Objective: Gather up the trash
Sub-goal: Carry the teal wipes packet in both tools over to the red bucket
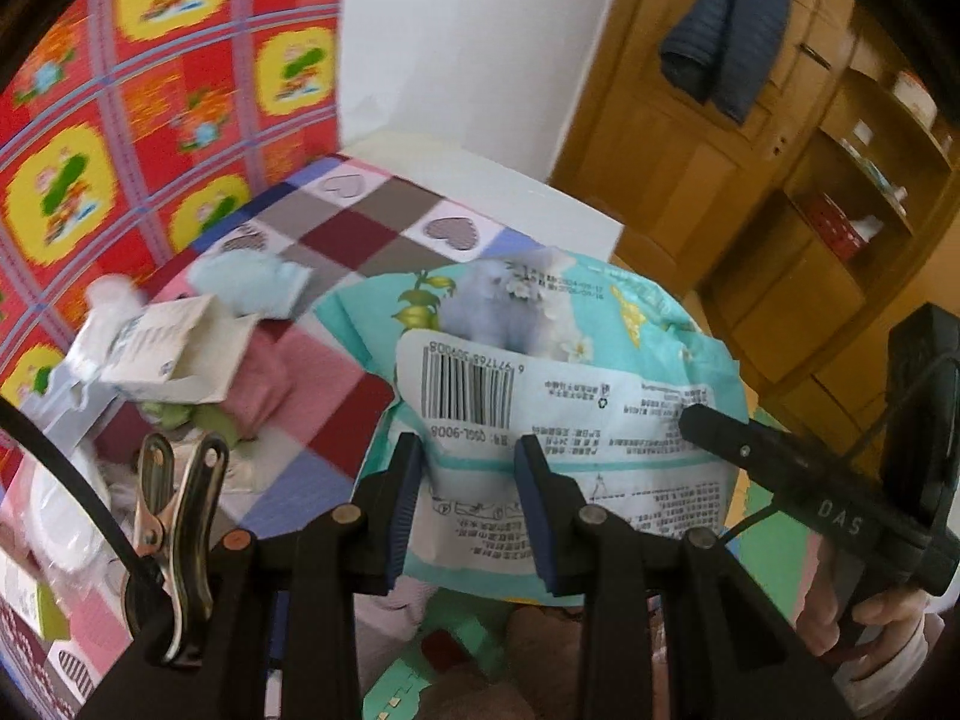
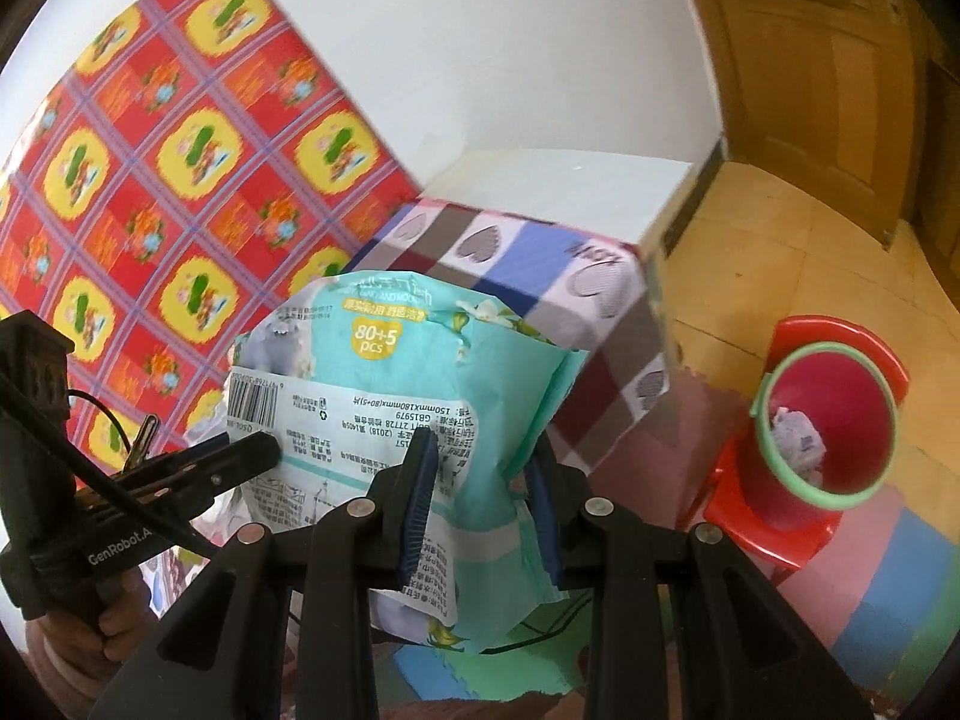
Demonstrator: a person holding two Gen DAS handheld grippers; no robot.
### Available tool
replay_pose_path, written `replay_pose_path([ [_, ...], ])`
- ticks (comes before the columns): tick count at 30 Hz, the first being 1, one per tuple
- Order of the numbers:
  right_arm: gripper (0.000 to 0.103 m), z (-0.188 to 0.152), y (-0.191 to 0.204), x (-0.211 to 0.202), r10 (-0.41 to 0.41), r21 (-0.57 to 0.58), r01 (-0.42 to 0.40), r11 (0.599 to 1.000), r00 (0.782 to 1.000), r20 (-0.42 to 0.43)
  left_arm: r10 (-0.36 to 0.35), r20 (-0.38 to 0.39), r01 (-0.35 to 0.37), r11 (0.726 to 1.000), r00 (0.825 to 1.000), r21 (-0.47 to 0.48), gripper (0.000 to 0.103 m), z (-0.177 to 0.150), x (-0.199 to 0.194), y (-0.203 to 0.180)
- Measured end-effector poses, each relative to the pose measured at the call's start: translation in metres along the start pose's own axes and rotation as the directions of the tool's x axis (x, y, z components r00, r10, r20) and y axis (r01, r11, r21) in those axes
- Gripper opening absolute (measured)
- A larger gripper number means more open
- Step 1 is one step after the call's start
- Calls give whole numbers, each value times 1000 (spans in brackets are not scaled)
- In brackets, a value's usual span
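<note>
A teal and white wet-wipes package (image 1: 540, 360) with a barcode hangs in the air off the edge of the table. My left gripper (image 1: 471, 480) is shut on its lower edge, a blue pad on each side. My right gripper (image 2: 480, 492) is shut on the same package (image 2: 384, 372) further along. The right gripper's fingertip (image 1: 696, 420) shows at the package's right side in the left wrist view. In the right wrist view the left gripper's fingertip (image 2: 264, 450) touches its left side. A red bin with a green rim (image 2: 828, 420) stands at the right, crumpled paper inside.
The table with a checked heart cloth (image 1: 372, 210) carries more litter at its left: an open white carton (image 1: 174, 354), a pale blue crumpled wad (image 1: 252, 282), wrappers. The bin rests on a red stool (image 2: 774, 534). Coloured floor mats, a wooden cabinet (image 1: 780, 180) and a white box behind the table.
</note>
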State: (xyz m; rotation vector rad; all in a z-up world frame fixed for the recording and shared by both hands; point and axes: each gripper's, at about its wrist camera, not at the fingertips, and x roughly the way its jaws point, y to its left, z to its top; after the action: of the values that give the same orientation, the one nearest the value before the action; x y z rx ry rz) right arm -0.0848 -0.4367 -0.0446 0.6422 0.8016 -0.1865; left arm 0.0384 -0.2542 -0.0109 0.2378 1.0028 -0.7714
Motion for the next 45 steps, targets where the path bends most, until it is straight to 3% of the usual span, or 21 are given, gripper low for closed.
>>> replay_pose_path([
  [14,32,12,-96,-34,-101,121,93,988,993,56,-61,-42,67,981,997,179,33,30,48,-97],
  [25,32,21,-189,-48,-218,202,205,958,975,47,-124,-104,151,937,987,315,33,44,116,-185],
  [36,32,12,-287,-23,-296,254,291,922,955,-20,-178,-198,236,914,964,329,33,36,214,-251],
  [45,32,2,-347,16,-330,260,343,903,939,-91,-175,-228,250,898,958,361,33,22,289,-284],
])
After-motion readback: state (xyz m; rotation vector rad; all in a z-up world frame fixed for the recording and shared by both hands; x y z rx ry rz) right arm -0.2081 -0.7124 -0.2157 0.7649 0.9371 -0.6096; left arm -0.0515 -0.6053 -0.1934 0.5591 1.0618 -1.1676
